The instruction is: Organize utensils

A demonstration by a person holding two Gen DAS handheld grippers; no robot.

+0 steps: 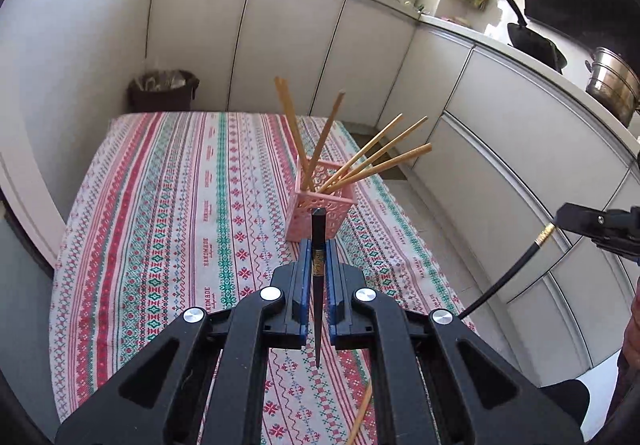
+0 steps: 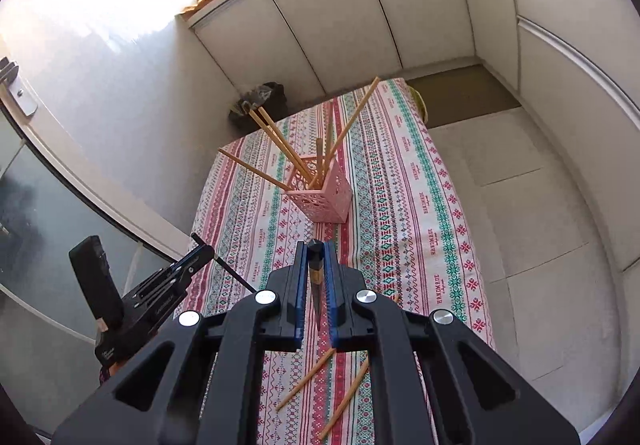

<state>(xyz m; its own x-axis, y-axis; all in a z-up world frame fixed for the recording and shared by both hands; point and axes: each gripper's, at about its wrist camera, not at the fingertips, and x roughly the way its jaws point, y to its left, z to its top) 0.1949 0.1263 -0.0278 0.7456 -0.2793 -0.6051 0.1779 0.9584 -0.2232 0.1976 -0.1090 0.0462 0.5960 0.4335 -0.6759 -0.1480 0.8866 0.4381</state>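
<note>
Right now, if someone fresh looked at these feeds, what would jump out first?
Probably the pink holder standing mid-table on the striped tablecloth, with wooden chopsticks fanning out of it. Next, each claw is shut on a dark chopstick: the left claw and the right claw, both held above the cloth on the near side of the holder. Two loose wooden chopsticks lie on the cloth under the right claw.
</note>
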